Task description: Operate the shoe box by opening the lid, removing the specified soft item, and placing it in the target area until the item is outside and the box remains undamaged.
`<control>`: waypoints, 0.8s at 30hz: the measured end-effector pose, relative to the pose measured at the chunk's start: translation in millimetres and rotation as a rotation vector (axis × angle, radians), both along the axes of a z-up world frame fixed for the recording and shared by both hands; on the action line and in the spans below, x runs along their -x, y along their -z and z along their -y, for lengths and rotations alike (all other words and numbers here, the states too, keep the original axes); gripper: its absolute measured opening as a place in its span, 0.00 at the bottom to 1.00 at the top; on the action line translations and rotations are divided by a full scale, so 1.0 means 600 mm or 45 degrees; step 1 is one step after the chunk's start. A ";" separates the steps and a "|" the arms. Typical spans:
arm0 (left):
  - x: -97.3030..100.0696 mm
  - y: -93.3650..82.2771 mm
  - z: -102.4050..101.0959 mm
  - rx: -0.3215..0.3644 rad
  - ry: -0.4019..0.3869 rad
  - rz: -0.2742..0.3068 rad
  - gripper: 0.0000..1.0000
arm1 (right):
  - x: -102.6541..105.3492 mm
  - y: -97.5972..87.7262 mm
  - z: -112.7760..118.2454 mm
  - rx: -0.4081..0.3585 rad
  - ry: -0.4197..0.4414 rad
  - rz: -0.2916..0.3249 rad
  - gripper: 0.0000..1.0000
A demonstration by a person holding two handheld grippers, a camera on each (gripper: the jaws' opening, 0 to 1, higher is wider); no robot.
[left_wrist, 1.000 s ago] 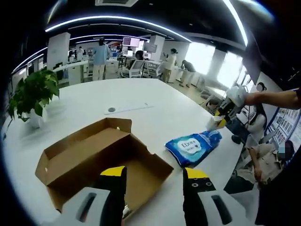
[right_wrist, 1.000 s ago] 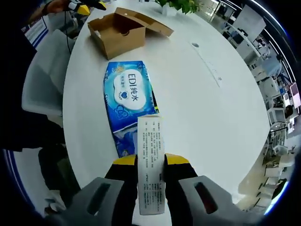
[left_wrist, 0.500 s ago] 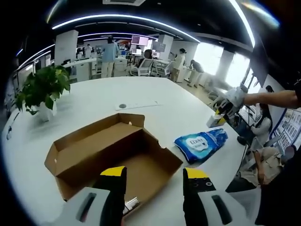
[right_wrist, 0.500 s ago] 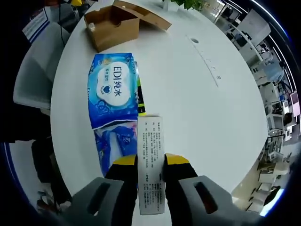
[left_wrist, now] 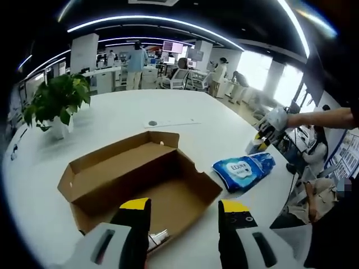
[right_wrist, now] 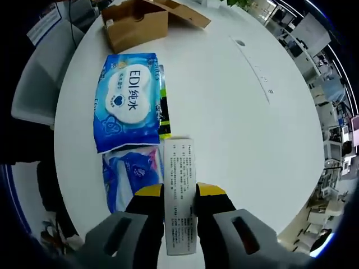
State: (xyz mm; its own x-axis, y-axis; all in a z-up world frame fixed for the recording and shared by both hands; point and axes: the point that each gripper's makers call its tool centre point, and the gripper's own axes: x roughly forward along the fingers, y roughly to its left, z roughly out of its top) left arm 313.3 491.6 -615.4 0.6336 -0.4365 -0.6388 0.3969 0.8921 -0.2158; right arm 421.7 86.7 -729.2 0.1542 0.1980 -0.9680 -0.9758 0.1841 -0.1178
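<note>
Brown corrugated cardboard, shoe box [left_wrist: 137,179]: rectangular, matte, lid folded back flat on its far side; stands open on the table just ahead of the left claw. In the right gripper view it sits at the far end of the table [right_wrist: 137,22].
Plant [left_wrist: 56,103]: green leafy, in a small white pot, on the table to the left of the box and well apart from it.
Table [left_wrist: 185,126]: white, smooth, glossy, with a rounded edge; a flat grey strip with a round cap lies beyond the box.
Left claw [left_wrist: 184,218]: two black jaws with yellow tips on grey plastic bodies; jaws spread wide, nothing between them, poised over the near edge of the box.
Small item in box: a pale scrap shows at the near wall between the jaws; too small to tell what it is.
Wipes pack [left_wrist: 244,170]: soft blue plastic pouch, crinkled, white heart-shaped label printed "EDI"; lies flat on the table to the right of the box, outside it. In the right gripper view [right_wrist: 126,101] a second crumpled blue pack lies just nearer the claw, and a thin dark-and-green item lies along its right edge.
Right claw [right_wrist: 179,196]: same black and yellow build; jaws closed on a white carton [right_wrist: 179,210], slim, rectangular, printed with fine text, held upright over the table near the pack. In the left gripper view this claw [left_wrist: 263,134] is at the right, carried on a person's outstretched arm.
</note>
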 end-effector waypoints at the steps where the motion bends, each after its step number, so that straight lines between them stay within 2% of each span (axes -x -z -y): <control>1: 0.001 0.001 0.000 -0.001 -0.002 -0.003 0.49 | 0.000 0.003 0.000 0.002 -0.002 -0.003 0.19; 7: 0.007 0.009 0.001 -0.002 -0.011 -0.022 0.49 | -0.003 0.022 -0.002 0.019 -0.049 -0.018 0.19; 16: 0.009 0.013 0.000 -0.004 -0.024 -0.038 0.49 | -0.013 0.032 -0.006 0.015 -0.073 -0.033 0.19; 24: 0.012 0.017 0.001 -0.008 -0.028 -0.050 0.49 | -0.006 0.043 -0.005 0.028 -0.109 -0.055 0.18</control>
